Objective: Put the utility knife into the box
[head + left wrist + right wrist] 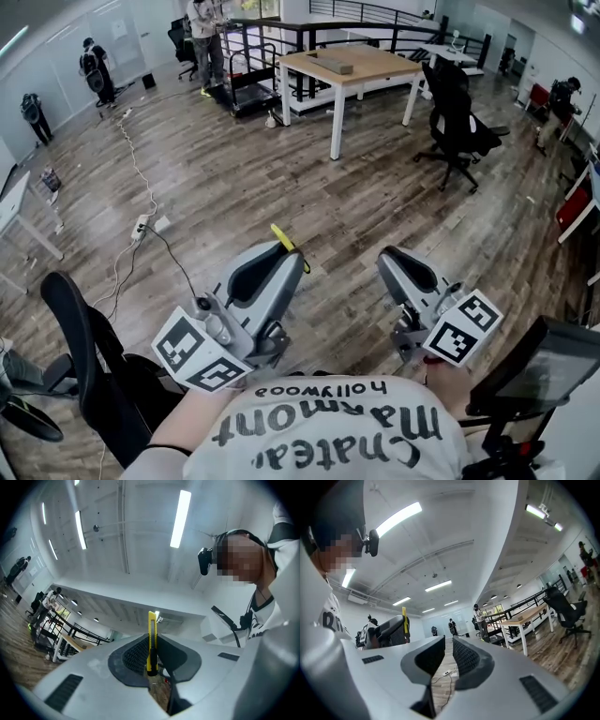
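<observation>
Utility knife (284,238), yellow and slim, is clamped edge-on between the ribbed pads of my left claw (281,258). One end sticks out past the jaw tips and the rest is buried between the pads. The claw is held low in front of my chest and tipped upward, so its own camera looks past the knife at ceiling lights rather than at any surface.

To its right, close beside it and not touching, is my right claw (398,265). Its jaws are slightly parted with nothing between them; only wood floor (281,169) and a trailing cable show through the gap.

Judging by this, the pick-up is done: the knife is off whatever it lay on and seems firmly gripped. The carry and the drop into the box are left. No box lies near either claw. Well ahead of both, across open floor, stands a wooden table (375,61) with a flat, box-like object (335,64) on top. It may be the target, but at this distance I cannot tell. A black office chair (455,122) stands ahead and to the right of my right claw, beside that table.
</observation>
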A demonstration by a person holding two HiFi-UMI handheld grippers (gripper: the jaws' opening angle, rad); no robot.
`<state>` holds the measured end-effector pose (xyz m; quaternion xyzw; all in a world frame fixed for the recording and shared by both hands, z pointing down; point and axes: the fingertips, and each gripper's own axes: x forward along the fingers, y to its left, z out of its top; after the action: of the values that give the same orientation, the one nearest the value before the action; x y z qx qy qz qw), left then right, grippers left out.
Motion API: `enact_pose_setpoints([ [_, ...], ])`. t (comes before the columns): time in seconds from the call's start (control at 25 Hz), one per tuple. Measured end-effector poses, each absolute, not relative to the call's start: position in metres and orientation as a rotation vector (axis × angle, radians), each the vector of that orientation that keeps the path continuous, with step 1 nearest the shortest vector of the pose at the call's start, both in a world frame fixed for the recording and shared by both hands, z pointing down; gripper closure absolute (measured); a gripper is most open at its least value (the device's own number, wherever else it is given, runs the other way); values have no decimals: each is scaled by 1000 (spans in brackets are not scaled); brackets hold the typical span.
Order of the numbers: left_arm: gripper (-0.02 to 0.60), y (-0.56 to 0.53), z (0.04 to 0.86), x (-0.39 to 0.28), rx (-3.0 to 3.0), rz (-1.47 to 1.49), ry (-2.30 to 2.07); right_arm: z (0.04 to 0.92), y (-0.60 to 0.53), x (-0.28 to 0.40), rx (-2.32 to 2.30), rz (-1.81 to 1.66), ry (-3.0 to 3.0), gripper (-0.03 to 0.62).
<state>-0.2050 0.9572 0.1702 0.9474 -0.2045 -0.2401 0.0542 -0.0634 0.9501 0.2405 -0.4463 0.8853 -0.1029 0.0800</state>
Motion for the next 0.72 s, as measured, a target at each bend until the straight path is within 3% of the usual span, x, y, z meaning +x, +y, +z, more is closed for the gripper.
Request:
enact_pose_setpoints([
  [0.72, 530, 944, 188, -192, 2811, -694, -691, 248, 935, -52, -1265, -317, 2657, 540],
])
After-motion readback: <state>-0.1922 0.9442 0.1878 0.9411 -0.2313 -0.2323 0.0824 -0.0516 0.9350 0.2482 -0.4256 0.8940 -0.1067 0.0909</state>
